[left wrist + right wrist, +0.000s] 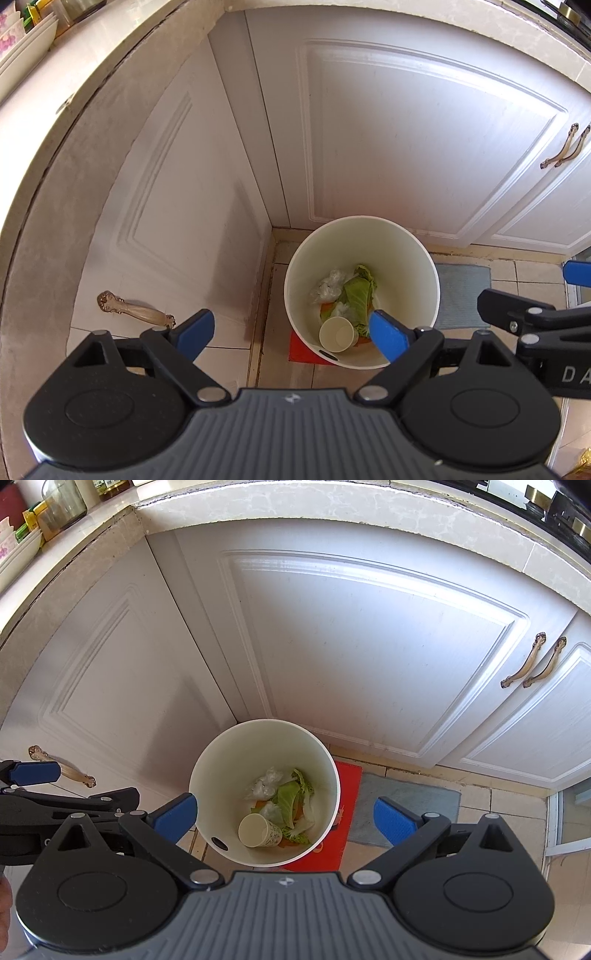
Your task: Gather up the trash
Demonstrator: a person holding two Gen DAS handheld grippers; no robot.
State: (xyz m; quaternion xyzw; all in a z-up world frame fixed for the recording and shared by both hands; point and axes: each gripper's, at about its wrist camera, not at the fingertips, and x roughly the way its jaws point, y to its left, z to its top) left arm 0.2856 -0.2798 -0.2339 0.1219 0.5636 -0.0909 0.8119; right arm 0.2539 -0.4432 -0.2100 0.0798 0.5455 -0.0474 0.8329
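Observation:
A white round trash bin [424,258] stands on the floor in the corner of white cabinets; it also shows in the right wrist view [207,760]. Inside lie a paper cup [334,334] [258,830], green cabbage leaves [356,291] [290,794], crumpled clear plastic [327,286] [266,782] and orange scraps. My left gripper [291,332] is open and empty, held above the bin's left side. My right gripper [284,818] is open and empty, held above the bin. Each gripper shows at the edge of the other's view.
White cabinet doors [406,129] with ornate brass handles [565,147] [136,308] enclose the corner. A red mat [349,786] lies under the bin and a grey mat [406,801] beside it on the tiled floor. The countertop [332,498] above holds dishes and jars.

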